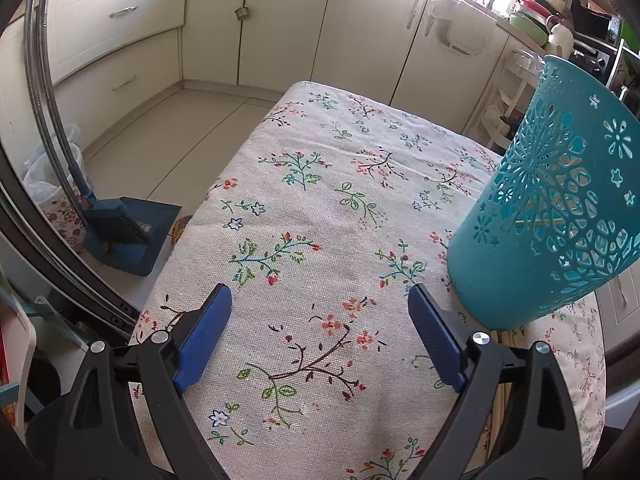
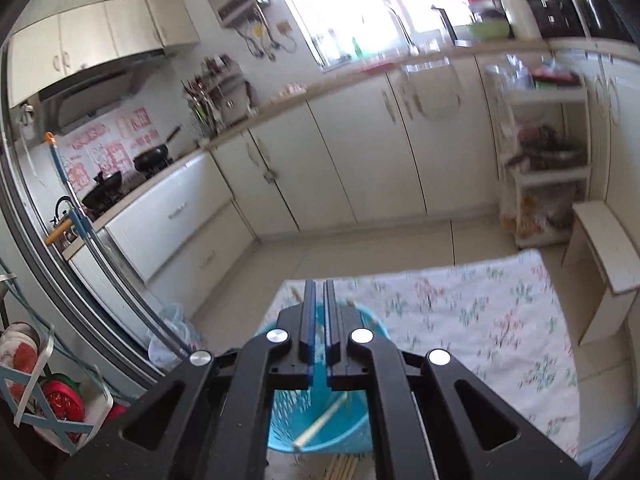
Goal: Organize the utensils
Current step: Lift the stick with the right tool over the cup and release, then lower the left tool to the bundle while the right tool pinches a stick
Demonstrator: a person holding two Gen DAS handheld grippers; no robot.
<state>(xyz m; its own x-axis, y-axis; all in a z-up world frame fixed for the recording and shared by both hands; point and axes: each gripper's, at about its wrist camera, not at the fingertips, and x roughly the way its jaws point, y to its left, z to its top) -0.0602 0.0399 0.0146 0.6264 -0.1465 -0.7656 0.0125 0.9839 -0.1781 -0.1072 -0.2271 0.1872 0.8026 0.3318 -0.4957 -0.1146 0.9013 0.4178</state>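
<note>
**Basket on the cloth, chopsticks inside**

The left gripper (image 1: 320, 316) is held wide open over the cloth (image 1: 304, 184), nothing between its jaws. The basket (image 1: 552, 216) stands at three o'clock. The right gripper (image 2: 319, 292) is closed and empty above the basket; chopsticks (image 2: 320, 426) are seen inside.

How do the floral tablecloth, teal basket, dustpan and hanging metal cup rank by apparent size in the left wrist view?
1. floral tablecloth
2. teal basket, though nearness to the camera enlarges it
3. dustpan
4. hanging metal cup
</note>
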